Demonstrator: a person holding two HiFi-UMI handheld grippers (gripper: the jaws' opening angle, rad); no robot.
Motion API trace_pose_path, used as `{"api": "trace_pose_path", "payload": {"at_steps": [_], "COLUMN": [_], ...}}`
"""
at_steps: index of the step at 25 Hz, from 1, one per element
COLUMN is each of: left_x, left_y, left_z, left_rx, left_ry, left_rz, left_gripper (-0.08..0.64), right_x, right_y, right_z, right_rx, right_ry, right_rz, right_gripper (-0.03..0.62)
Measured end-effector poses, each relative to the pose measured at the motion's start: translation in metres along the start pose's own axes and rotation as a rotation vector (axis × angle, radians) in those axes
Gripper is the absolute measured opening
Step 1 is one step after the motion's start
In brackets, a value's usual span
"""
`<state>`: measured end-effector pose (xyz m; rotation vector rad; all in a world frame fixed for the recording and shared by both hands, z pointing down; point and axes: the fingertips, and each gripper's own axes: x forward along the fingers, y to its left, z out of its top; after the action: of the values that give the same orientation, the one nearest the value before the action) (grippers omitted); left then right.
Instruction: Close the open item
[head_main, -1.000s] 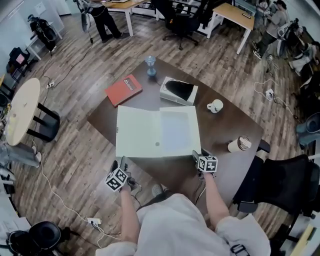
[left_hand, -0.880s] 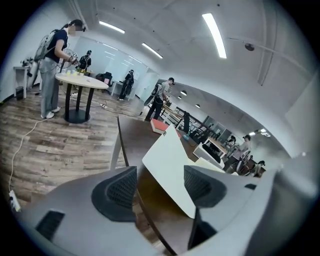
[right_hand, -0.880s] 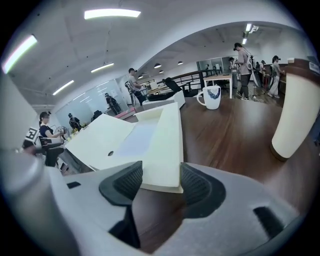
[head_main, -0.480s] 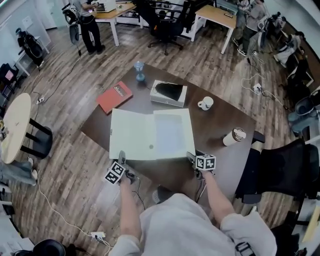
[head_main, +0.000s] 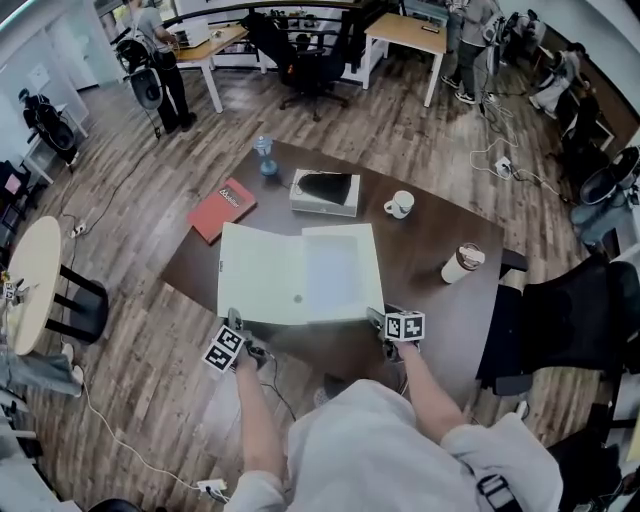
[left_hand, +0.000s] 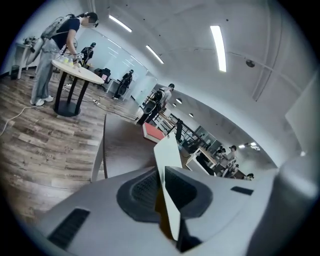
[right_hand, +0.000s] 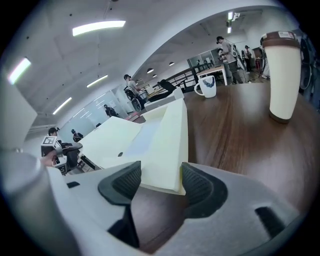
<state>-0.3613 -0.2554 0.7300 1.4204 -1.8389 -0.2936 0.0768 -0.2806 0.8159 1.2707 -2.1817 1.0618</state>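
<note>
A pale folder (head_main: 300, 275) is seen lying open and flat on the dark bench (head_main: 440, 310), spread along the bench's near edge with its 2 leaves side by side. The near left corner of the folder (left_hand: 167, 165) is pinched by the left gripper (head_main: 236, 322); in the left gripper view its jaws are pressed together on the thin leaf, which is lifted edge-on between them. The right gripper (head_main: 378, 318) is held at the folder's near right corner. There the jaws are spread apart, with the thick corner of the folder (right_hand: 150, 140) set between them and a gap left on one side.

A red book (head_main: 222, 209) is placed by the left edge, a blue bottle (head_main: 264, 160) at the far corner, a white box (head_main: 325, 192) and a mug (head_main: 399, 204) beyond the folder, and a paper cup (head_main: 461, 263) near the right edge.
</note>
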Motion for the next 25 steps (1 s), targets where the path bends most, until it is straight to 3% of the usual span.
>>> {"api": "trace_pose_path", "payload": {"at_steps": [4, 16, 25], "left_x": [-0.01, -0.025, -0.041], "left_y": [-0.007, -0.059, -0.101], "left_z": [0.012, 0.021, 0.029], "left_rx": [-0.029, 0.285, 0.411], "left_ry": [-0.032, -0.095, -0.123], "left_rz": [-0.046, -0.087, -0.135], "left_gripper": [0.015, 0.008, 0.008], "right_x": [0.0, 0.003, 0.004], "right_y": [0.002, 0.013, 0.027], "right_z": [-0.002, -0.003, -0.006], "right_rx": [0.005, -0.001, 0.005], "right_ry": [-0.007, -0.012, -0.015], "right_rz": [-0.015, -0.023, -0.02], "right_gripper": [0.264, 0.265, 0.265]}}
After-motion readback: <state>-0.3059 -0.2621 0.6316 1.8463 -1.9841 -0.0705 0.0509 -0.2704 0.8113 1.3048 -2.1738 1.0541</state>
